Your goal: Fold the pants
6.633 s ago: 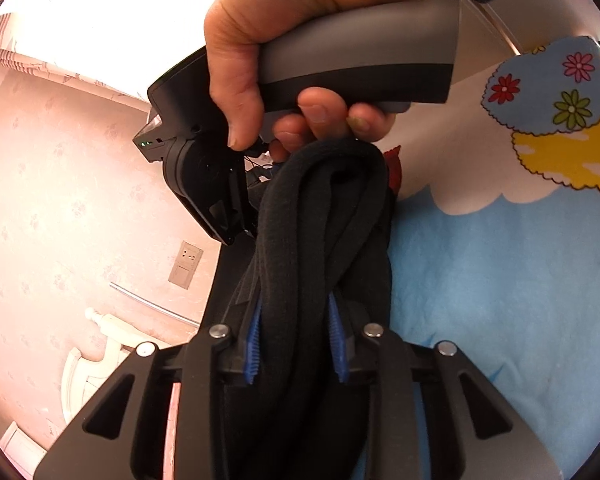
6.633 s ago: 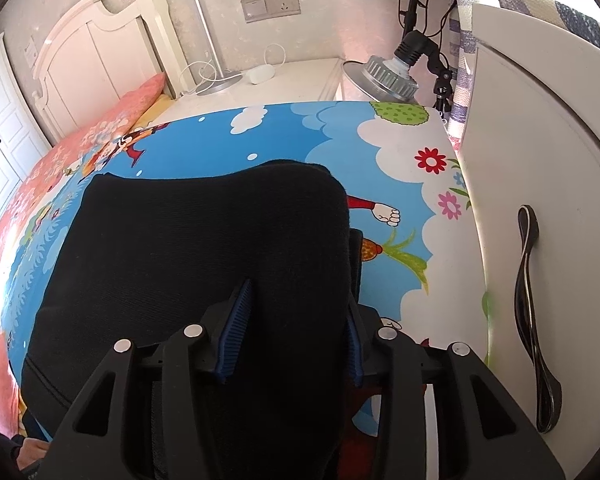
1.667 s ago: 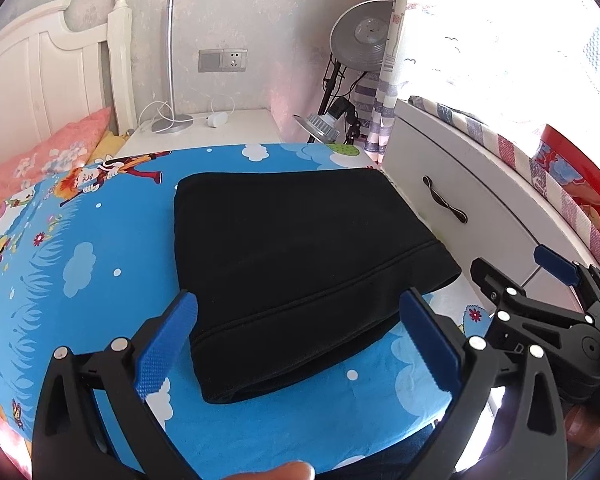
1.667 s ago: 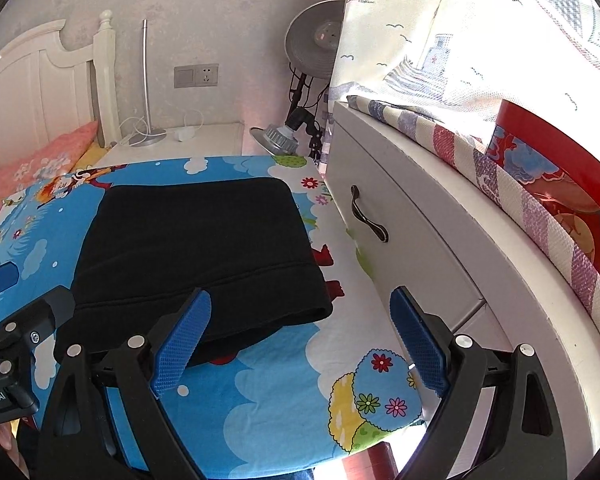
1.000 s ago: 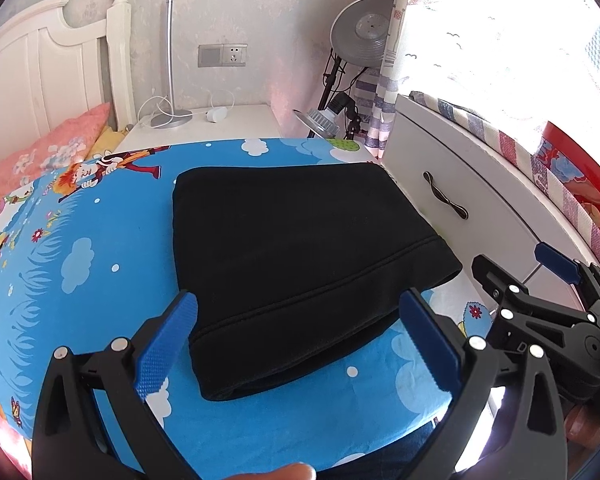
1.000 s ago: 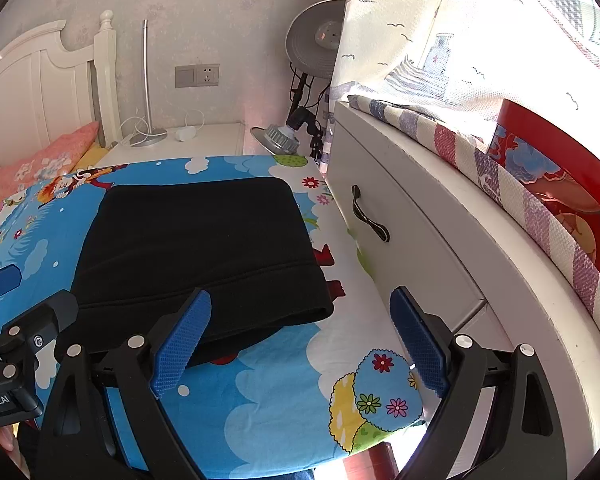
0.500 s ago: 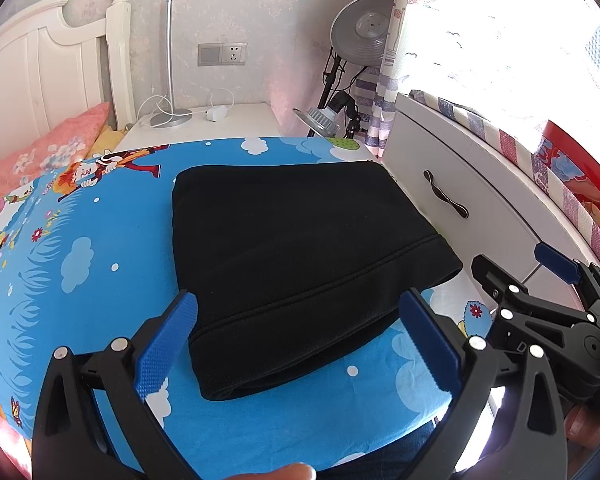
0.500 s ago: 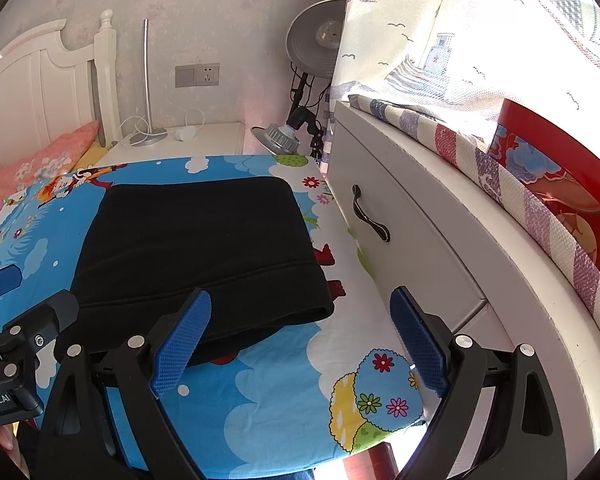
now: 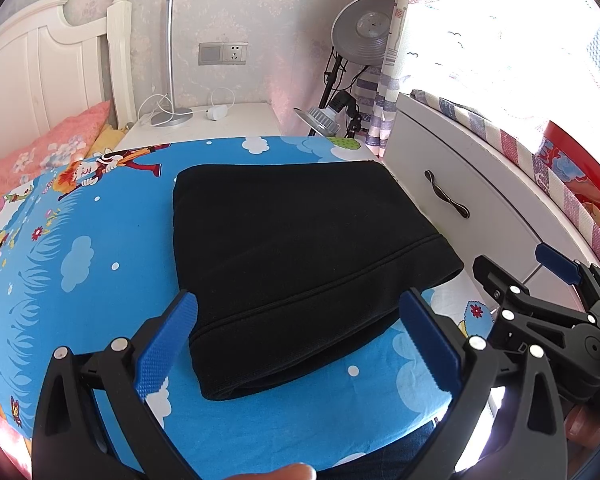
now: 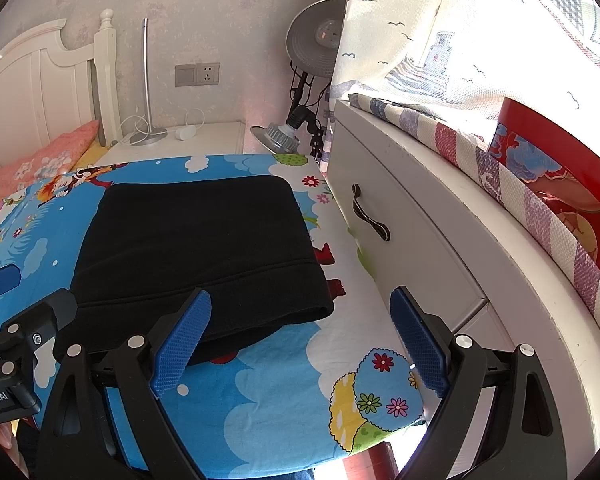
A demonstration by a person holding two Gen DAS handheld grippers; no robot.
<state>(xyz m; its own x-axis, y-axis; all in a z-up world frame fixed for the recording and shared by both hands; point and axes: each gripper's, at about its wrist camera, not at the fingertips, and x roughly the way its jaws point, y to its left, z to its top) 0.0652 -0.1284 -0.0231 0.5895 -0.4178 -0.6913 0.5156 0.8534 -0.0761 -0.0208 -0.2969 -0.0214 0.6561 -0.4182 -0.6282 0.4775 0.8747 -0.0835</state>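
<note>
The black pants (image 9: 296, 248) lie folded into a flat rectangle on the blue cartoon bedsheet (image 9: 100, 264), also seen in the right wrist view (image 10: 196, 244). My left gripper (image 9: 296, 340) is open and empty, held back from the fold's near edge. My right gripper (image 10: 300, 340) is open and empty, near the fold's near right corner. The right gripper also shows at the right edge of the left wrist view (image 9: 540, 280), and part of the left gripper shows at the left edge of the right wrist view.
A white drawer unit (image 10: 412, 248) with a dark handle (image 10: 368, 216) runs along the bed's right side. A white nightstand (image 9: 204, 120) with a lamp and cables stands behind the bed, beside a white headboard (image 9: 40, 76) and pink pillow (image 9: 40, 152).
Earlier both grippers were shut on the black pants. Since then the pants have been laid down folded and both grippers opened and drew back. Over the last second nothing has visibly moved.
</note>
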